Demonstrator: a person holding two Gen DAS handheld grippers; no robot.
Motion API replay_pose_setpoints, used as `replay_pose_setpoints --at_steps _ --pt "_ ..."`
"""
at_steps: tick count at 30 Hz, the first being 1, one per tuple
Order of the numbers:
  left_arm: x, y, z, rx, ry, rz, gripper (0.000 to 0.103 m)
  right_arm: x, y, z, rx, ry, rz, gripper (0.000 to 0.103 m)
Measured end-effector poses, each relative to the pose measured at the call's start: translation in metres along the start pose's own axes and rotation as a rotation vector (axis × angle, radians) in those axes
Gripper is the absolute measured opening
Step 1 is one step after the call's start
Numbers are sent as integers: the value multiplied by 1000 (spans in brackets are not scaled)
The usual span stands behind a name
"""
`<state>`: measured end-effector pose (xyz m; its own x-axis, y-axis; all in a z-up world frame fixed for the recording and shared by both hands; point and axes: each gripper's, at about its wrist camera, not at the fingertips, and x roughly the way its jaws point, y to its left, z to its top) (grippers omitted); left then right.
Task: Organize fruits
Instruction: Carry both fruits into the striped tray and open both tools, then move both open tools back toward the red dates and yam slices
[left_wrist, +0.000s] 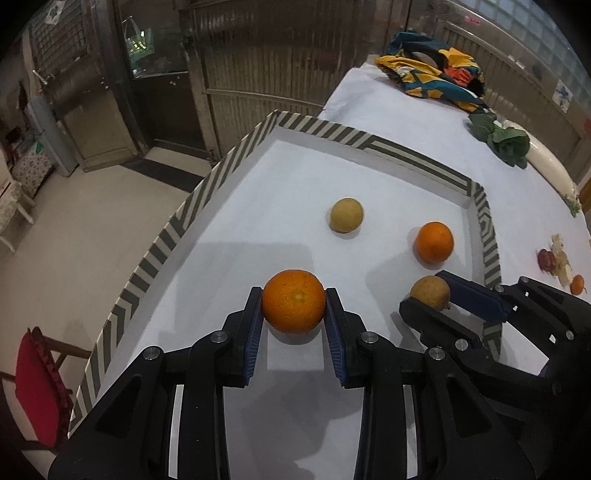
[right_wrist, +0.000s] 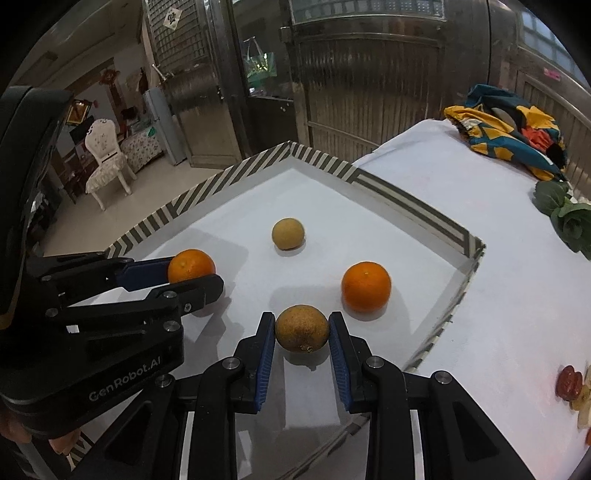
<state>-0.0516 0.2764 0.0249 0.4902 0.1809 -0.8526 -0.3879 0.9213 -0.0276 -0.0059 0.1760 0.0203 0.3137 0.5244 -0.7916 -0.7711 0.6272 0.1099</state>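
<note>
My left gripper (left_wrist: 293, 295) is shut on an orange (left_wrist: 293, 306), held low over the white floor of a tray with a striped rim (left_wrist: 177, 225). To its right, my right gripper (left_wrist: 424, 291) is shut on a brownish-yellow round fruit (left_wrist: 430, 291). The right wrist view shows that fruit (right_wrist: 302, 328) squeezed between the right gripper's (right_wrist: 301, 321) blue pads. There the left gripper (right_wrist: 195, 271) with its orange (right_wrist: 191, 266) is at the left. A second orange (right_wrist: 365, 287) and a second yellowish fruit (right_wrist: 288, 233) lie loose in the tray (right_wrist: 207, 188).
The tray sits on a white-covered table. Further back on it lie a colourful cloth (left_wrist: 432, 74), a leafy green vegetable (left_wrist: 506, 142) and a white radish (left_wrist: 546, 162). Small fruit scraps (left_wrist: 554, 262) lie at the right. A red chair (left_wrist: 37, 384) stands on the floor at the left.
</note>
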Motion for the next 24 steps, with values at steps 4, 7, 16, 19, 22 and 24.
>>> replay_pose_setpoints --at_steps 4,7,16,19,22,24 --pt "1 1 0 -2 -4 24 35 -1 -1 0 6 2 26 29" --pt "-4 2 0 -6 -21 36 50 -10 -2 -4 23 -14 30 32" --pt "-33 -16 -2 7 -82 -27 62 -61 -23 -21 128 -116 44 36" --pt "-43 -31 -6 26 -93 -65 62 -79 -31 -30 156 -149 21 37" --pt "-53 -49 -10 53 -110 -87 62 -93 -42 -37 188 -172 1 37" --pt "-57 -61 -14 73 -113 -107 62 -104 -48 -44 208 -187 -21 37"
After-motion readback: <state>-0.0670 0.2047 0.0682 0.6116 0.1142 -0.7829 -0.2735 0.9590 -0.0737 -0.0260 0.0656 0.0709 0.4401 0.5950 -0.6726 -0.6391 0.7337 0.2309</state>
